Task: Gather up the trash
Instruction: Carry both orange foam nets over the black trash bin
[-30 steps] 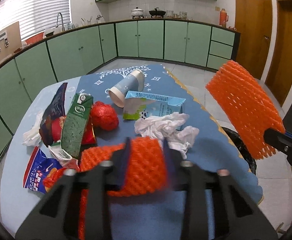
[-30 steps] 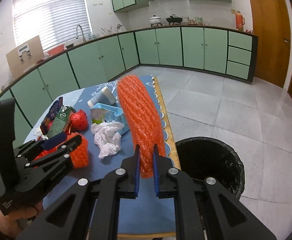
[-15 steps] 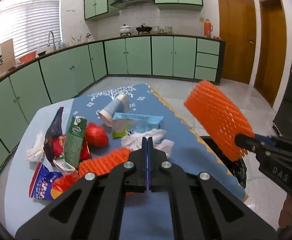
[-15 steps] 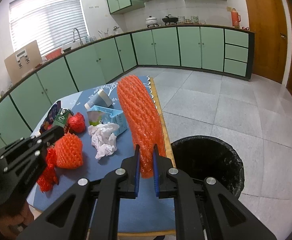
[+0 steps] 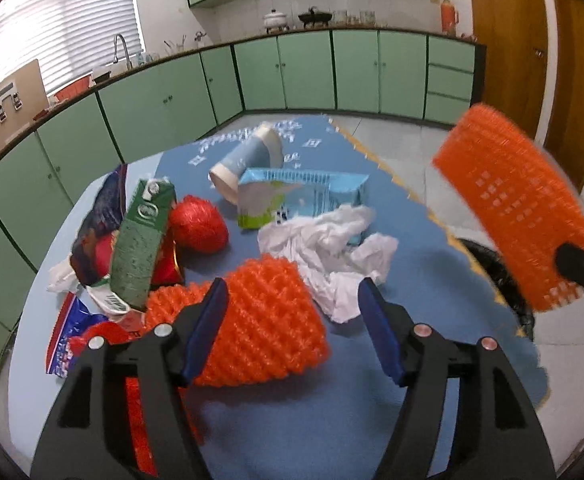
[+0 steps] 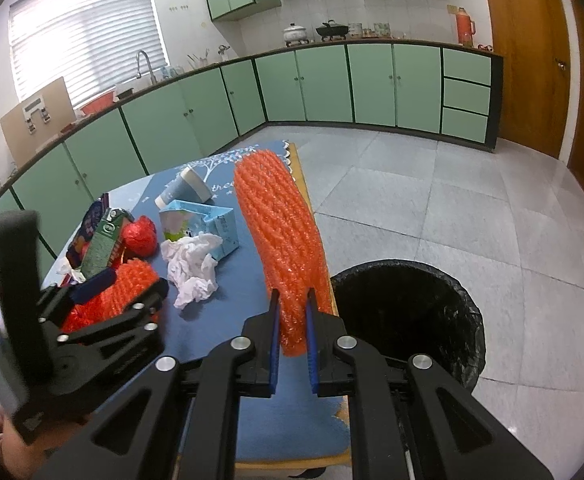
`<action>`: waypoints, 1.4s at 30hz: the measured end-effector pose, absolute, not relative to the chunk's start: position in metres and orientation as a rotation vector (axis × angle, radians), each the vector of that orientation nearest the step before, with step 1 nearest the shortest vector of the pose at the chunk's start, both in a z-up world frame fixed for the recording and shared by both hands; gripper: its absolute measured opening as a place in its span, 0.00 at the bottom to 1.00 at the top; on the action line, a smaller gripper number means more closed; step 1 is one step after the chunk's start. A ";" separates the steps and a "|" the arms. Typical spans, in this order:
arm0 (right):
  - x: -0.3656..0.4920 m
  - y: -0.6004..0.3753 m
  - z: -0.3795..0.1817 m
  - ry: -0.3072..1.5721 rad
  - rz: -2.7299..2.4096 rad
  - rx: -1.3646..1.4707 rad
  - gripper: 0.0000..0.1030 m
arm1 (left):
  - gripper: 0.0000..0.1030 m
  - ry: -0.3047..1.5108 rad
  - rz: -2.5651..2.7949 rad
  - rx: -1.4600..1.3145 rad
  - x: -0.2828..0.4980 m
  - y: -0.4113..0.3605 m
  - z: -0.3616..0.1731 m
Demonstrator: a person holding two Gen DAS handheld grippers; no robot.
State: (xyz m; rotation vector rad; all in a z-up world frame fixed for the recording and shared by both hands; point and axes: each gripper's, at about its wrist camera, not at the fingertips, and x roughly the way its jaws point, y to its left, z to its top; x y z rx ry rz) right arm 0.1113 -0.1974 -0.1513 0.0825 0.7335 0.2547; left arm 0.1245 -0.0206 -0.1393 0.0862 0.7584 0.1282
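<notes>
A short orange foam net lies on the blue tablecloth. My left gripper straddles it with its jaws opening; the net sits between them, the right pad well clear of it. In the right wrist view the left gripper stands low over that net. My right gripper is shut on the lower end of a long orange foam net, held up over the table's right edge beside a black-lined bin. The left wrist view shows this long net at the right.
Crumpled white tissue, a blue-and-white carton, a tipped paper cup, a green carton, a red foil ball and snack wrappers crowd the table's far and left parts. Green cabinets ring the room.
The left gripper let the short net go, shut empty above it, then came down with its jaws spread around it. The right gripper kept still with the long net.
</notes>
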 end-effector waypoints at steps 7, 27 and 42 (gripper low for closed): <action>0.116 -0.200 -0.153 0.744 0.245 0.094 0.11 | 0.15 0.757 0.110 0.024 0.122 -0.007 -0.139; 0.107 -0.210 -0.143 0.690 0.240 0.119 0.11 | 0.11 0.412 -0.050 -0.079 0.071 -0.002 -0.035; 0.108 -0.235 -0.151 0.719 0.175 0.117 0.11 | 0.11 0.592 -0.156 -0.032 0.114 -0.060 -0.100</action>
